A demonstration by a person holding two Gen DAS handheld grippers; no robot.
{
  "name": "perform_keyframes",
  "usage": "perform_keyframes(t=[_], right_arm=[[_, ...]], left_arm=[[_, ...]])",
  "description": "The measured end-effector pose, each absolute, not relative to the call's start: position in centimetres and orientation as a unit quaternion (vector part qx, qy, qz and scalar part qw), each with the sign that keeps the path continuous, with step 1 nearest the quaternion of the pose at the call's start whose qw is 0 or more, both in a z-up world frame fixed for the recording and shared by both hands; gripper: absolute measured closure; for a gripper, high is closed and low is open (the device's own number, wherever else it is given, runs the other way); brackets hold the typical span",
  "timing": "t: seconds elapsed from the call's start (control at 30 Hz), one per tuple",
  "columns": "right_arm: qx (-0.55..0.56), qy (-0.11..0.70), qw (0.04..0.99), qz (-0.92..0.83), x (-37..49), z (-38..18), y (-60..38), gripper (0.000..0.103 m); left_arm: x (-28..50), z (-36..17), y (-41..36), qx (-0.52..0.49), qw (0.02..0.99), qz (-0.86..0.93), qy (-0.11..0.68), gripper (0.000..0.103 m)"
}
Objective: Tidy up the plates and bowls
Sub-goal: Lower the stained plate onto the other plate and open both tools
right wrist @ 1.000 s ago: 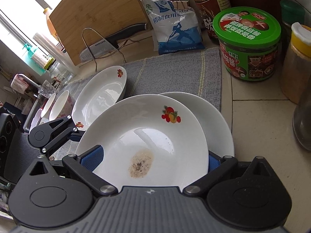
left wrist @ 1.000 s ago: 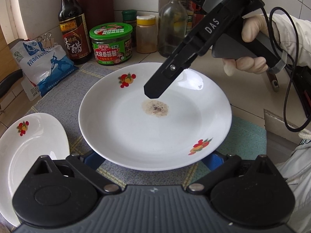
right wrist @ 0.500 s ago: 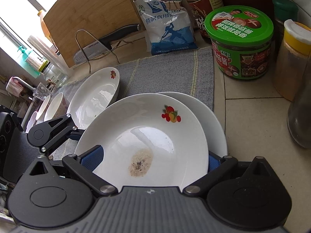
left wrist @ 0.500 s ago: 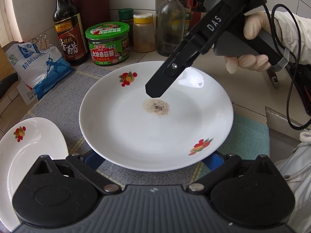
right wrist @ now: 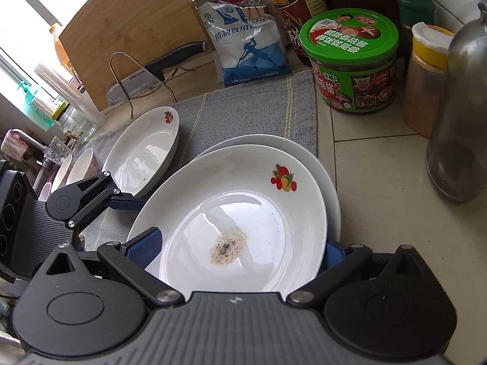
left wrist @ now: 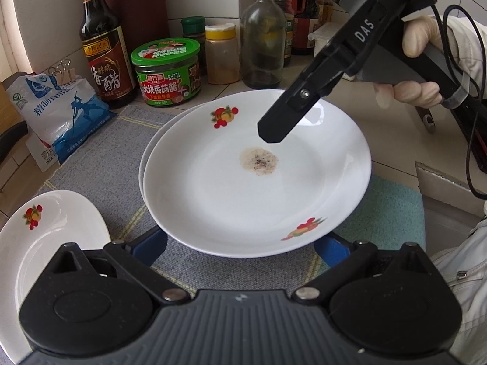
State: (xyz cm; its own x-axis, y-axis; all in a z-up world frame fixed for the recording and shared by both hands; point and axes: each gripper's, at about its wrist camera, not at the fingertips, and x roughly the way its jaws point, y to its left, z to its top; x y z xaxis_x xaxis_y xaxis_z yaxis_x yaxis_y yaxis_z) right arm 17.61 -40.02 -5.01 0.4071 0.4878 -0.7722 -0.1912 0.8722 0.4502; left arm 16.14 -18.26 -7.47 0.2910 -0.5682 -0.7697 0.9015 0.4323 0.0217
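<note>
Now a second plate's (left wrist: 149,152) rim peeks out beneath the stained plate (left wrist: 255,188), which has shifted over it on the grey mat (left wrist: 100,152) on the counter. Both tools, left (left wrist: 243,248) and right (right wrist: 240,254), hold the plate's opposite rims. Glazed china: stiff, slick, breakable; grip the rim.

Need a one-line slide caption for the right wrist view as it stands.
Soiled plate sits on a second plate on the grey mat, both grippers at its rim, jaw states unclear.
</note>
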Motion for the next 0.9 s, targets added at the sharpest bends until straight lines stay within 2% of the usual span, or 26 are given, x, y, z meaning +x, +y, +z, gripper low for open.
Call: perform_keyframes(t=[0.9], right_arm=[[0.106,0.507,0.840,0.159,14.9,-3.8,-39.1,0.000]], left_arm=[[14.8,-7.3,-17.2,0.213,0.809,-0.423,0.348,0.001]])
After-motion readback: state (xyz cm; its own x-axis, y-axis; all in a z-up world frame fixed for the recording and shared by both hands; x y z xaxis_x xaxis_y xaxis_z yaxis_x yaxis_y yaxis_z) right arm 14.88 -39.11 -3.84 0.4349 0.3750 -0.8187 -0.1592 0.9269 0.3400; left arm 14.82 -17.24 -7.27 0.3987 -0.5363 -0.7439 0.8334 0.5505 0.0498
